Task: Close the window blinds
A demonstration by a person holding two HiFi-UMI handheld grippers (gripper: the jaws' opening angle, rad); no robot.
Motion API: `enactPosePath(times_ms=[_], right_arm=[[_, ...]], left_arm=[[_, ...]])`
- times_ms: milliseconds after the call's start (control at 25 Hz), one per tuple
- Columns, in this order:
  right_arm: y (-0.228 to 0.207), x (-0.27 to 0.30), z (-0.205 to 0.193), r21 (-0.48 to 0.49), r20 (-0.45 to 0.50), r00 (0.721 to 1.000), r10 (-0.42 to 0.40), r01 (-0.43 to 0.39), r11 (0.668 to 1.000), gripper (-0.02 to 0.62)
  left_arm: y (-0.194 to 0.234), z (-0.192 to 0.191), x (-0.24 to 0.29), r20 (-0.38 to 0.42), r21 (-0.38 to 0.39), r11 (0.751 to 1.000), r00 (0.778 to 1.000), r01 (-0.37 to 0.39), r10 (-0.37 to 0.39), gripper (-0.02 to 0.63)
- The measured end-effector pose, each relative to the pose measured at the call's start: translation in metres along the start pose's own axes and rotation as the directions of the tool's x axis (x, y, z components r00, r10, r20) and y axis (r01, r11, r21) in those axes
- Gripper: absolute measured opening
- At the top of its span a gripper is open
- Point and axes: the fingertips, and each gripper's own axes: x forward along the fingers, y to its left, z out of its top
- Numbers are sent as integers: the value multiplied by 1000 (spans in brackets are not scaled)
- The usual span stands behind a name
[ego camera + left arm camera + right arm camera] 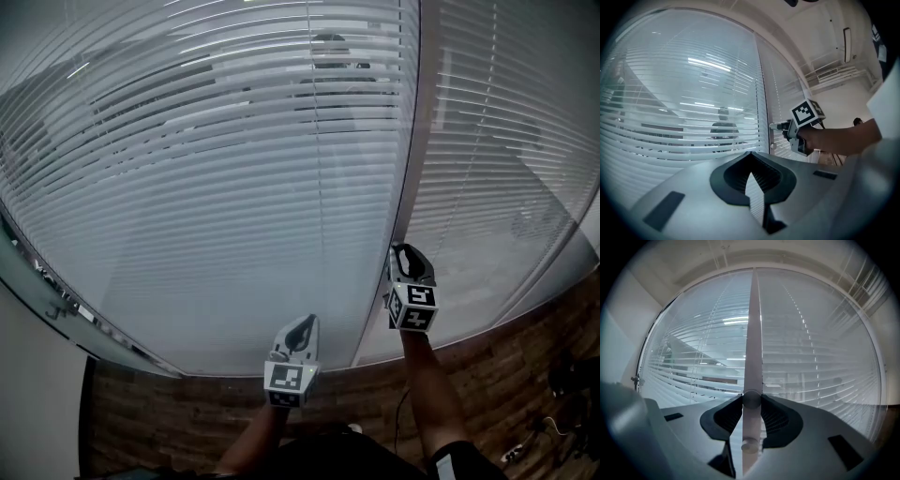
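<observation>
Pale window blinds hung above a brown plank floor. My right gripper clamped their wand; my left gripper was closed, empty.

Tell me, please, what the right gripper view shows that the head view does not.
Only the right gripper view: the right gripper with its pads closed on the wand, which hangs upright in front of the slats. Only the head view: the left gripper, holding nothing, both forearms, and the brick wall under the window. Both: the white blinds, with gaps between the slats.
</observation>
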Motion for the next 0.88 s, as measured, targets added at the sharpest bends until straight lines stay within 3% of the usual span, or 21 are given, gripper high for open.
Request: enactPosePath(times_ms=[280, 400, 480, 720, 800, 880], right_arm=[[5, -3, 4, -188, -30, 999, -19, 13, 982, 127], [11, -4, 8, -220, -31, 999, 13, -20, 975, 127], [9, -1, 5, -290, -37, 999, 27, -37, 956, 127], [14, -1, 5, -540, -70, 997, 17, -52, 840, 127], [17, -3, 9, -630, -77, 997, -3, -46, 775, 127], [17, -2, 6, -724, -86, 996, -14, -53, 688, 127]], left_arm=[[1, -1, -1, -4, 2, 1000, 1000, 0, 0, -5], [3, -4, -2, -11, -1, 1000, 1000, -3, 3, -5], [5, -7, -1, -19, -3, 1000, 1000, -6, 6, -5], [4, -6, 2, -19, -20, 1000, 1000, 2, -2, -5], [2, -3, 3, -14, -20, 1000, 1000, 9, -9, -5], [0, -3, 5, -11, -19, 1000, 1000, 13, -13, -5]])
